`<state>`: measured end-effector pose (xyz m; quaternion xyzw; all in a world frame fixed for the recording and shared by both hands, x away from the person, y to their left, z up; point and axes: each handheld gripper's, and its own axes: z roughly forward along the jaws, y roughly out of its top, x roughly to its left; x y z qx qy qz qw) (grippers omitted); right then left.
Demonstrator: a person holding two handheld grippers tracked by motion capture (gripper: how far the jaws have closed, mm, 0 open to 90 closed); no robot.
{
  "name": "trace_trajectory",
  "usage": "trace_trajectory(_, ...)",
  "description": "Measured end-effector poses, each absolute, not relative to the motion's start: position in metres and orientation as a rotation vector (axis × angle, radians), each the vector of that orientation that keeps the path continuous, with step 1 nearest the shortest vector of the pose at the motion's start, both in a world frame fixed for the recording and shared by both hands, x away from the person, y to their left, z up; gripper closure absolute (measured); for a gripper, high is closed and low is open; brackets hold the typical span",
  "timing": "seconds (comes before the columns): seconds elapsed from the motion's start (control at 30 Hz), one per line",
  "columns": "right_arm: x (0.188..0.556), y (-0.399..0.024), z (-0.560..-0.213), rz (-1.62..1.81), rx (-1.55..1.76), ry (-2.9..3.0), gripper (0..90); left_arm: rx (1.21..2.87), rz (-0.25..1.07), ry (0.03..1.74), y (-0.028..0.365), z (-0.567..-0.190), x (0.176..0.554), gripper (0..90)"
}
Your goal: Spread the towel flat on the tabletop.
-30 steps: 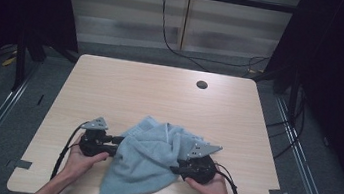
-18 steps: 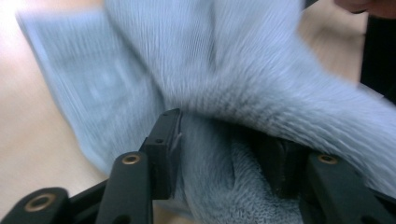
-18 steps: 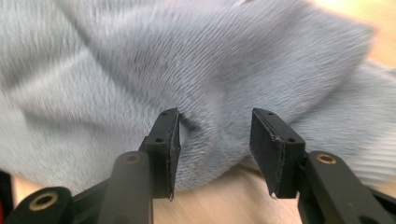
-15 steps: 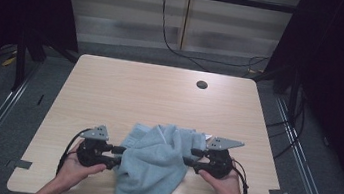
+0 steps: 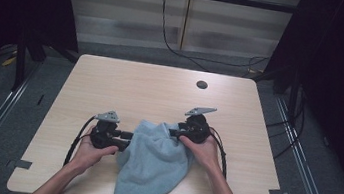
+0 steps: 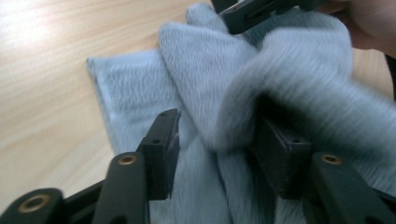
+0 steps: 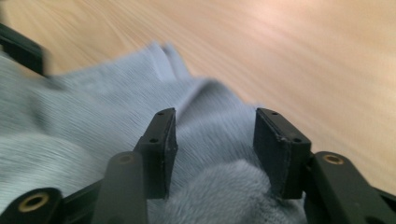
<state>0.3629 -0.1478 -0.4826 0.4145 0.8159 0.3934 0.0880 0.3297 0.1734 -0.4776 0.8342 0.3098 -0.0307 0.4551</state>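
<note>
A pale blue towel (image 5: 150, 167) lies bunched on the near half of the bench (image 5: 125, 88), its lower corner hanging over the near edge. The left tool (image 5: 124, 140) sits at the towel's left edge, jaws spread wide, with a raised fold of cloth between them but not pinched. The right tool (image 5: 174, 132) sits at the towel's upper right, jaws also apart, cloth heaped loose between them

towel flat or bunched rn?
Bunched: the blue towel lies crumpled in folds between the left gripper and right gripper, one corner hanging past the table edge.
</note>
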Motion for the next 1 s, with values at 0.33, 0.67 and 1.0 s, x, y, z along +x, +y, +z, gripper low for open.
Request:
trace_trajectory(0.33,0.354,-0.142,-0.5,1.179,1.153,2.521,31.2,1.996,0.017,0.926,0.194,-0.482,0.347,44.5)
trace_trajectory(0.67,0.345,-0.109,-0.495,1.158,0.99,2.617,66.4,2.016,-0.065,0.859,0.175,-0.494,0.348,28.3)
trace_trajectory(1.0,0.344,-0.107,-0.493,1.244,0.981,2.575,71.3,2.067,-0.172,0.766,0.155,-0.503,0.344,54.2)
